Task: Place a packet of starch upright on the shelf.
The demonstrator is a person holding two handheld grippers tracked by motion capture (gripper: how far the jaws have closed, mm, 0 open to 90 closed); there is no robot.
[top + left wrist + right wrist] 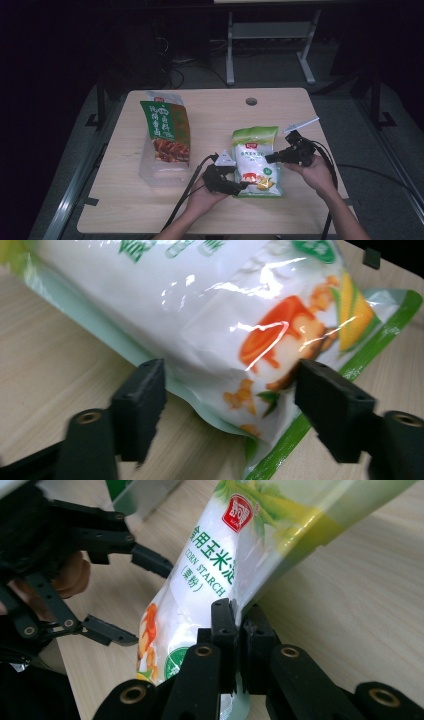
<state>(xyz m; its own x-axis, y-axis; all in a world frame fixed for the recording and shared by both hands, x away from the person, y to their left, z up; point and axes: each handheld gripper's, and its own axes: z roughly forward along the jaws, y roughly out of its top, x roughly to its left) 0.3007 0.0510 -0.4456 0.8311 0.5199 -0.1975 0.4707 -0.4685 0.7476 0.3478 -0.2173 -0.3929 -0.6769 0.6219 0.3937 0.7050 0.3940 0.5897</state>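
Starch bag [257, 160] lay right of centre on the worktop [210, 210]. Right tongs [239, 625] were clenched on its side seam. Left tongs [230, 395] stood released, jaws straddling the bag's lower corner. Sauce pack [166, 135] lay upper left, well apart; bare wood along the near edge.

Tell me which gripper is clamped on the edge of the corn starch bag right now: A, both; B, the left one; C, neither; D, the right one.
D: in the right gripper view the right gripper has its jaws pinched together on the side seam of the corn starch bag, while the left gripper stands open around the bag's bottom corner.
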